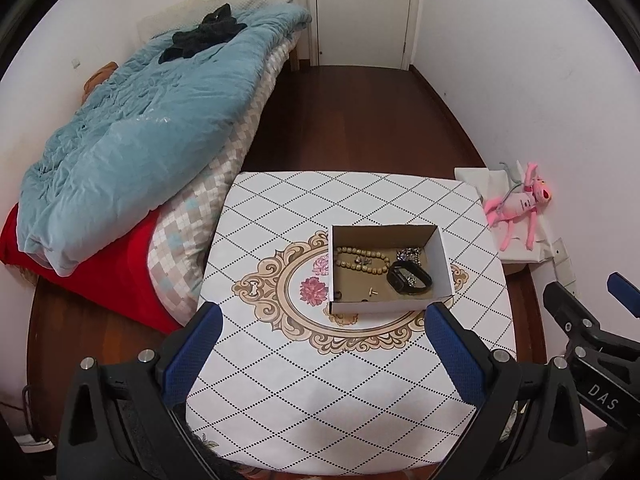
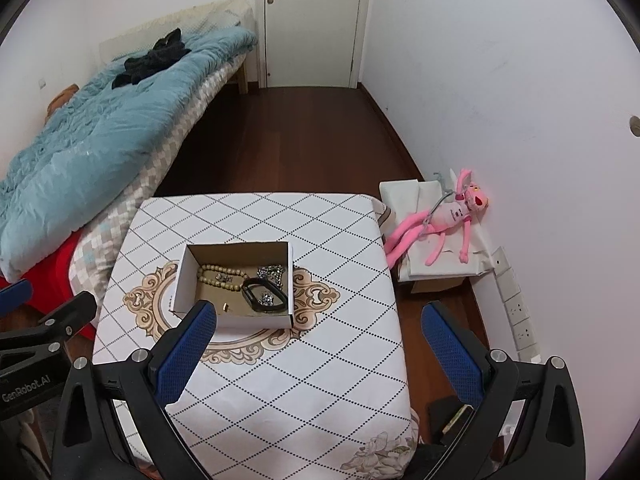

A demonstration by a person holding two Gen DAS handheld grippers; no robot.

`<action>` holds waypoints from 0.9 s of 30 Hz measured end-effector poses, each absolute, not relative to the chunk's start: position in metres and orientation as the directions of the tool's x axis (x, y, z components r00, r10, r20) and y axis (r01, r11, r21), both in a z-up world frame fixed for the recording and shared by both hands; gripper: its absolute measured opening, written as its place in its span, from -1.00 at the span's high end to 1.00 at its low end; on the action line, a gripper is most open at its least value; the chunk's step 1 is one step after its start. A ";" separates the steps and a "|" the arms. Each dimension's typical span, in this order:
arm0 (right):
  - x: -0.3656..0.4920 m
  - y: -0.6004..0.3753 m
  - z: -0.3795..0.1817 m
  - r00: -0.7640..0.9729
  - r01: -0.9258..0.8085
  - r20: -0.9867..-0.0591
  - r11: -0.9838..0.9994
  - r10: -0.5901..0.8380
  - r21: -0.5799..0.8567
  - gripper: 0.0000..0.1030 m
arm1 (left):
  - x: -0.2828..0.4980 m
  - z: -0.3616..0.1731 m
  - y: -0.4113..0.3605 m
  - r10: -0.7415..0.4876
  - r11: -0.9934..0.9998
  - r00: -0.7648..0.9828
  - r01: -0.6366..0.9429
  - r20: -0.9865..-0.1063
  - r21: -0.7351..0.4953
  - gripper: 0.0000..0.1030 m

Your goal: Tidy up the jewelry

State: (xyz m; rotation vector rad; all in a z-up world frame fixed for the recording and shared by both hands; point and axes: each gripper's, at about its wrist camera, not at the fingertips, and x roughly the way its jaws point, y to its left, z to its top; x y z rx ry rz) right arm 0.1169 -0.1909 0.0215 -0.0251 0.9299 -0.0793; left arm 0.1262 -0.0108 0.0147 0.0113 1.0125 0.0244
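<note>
An open cardboard box (image 1: 442, 258) (image 2: 182, 280) stands on the patterned table (image 1: 320, 380) (image 2: 280, 380). Inside lie a wooden bead bracelet (image 1: 360, 262) (image 2: 218, 274), a black wristband (image 1: 408, 278) (image 2: 262, 298), a silver chain (image 1: 408, 255) (image 2: 274, 272) and a small gold piece (image 1: 373, 291) (image 2: 226, 307). My left gripper (image 1: 322, 326) is open and empty, held above the table just in front of the box. My right gripper (image 2: 316, 328) is open and empty, near the box's front right. The right gripper also shows at the right edge of the left wrist view (image 1: 624, 294).
A bed with a blue quilt (image 1: 132, 136) (image 2: 92, 128) and red cloth (image 1: 100, 276) lies to the left. A pink plush toy (image 1: 520, 204) (image 2: 444, 216) lies on white boxes by the right wall. Wall sockets (image 2: 520, 320) sit low on the right. A door (image 1: 362, 12) stands at the far end.
</note>
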 end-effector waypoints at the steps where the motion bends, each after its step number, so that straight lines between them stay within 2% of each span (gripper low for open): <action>1: 0.118 -0.191 0.020 0.591 0.056 -0.803 0.997 -0.077 -0.055 -1.00 | 0.127 0.013 -0.011 0.026 1.000 0.524 -0.015 -0.851 0.021 -1.00; 27: 0.129 -0.188 0.009 0.550 0.021 -0.834 0.999 -0.052 -0.048 -1.00 | 0.132 0.002 -0.005 0.045 0.999 0.497 -0.019 -0.867 0.041 -1.00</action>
